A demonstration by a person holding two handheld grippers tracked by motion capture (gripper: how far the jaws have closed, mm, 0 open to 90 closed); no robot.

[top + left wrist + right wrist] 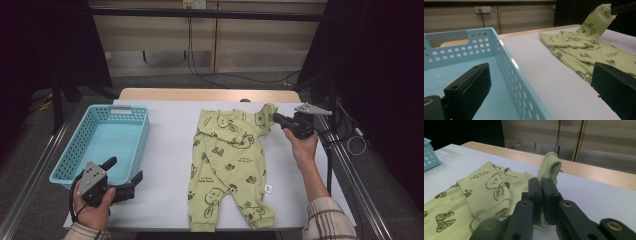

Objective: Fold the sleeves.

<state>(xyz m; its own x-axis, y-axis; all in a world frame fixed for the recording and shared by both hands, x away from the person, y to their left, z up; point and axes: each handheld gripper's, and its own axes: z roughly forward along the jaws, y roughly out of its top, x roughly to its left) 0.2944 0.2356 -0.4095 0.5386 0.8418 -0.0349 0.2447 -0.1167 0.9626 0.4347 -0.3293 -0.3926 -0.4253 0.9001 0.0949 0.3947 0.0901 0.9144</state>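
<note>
A light green baby romper (227, 167) with dark koala prints lies flat on the white table (170, 165), legs toward the near edge. Its far right sleeve (266, 114) is lifted off the table, and my right gripper (276, 119) is shut on that sleeve (549, 167), whose cuff sticks up past the closed jaws (599, 20). The other sleeve is folded across the chest (486, 185). My left gripper (122, 172) rests at the near left corner of the table, open, with one jaw over the blue basket (506, 65) and nothing between the fingers.
The blue perforated basket (75, 145) stands empty on the table's left side. A wooden strip (210, 94) runs along the table's far edge. Cables hang behind the table, and dark frame bars flank both sides.
</note>
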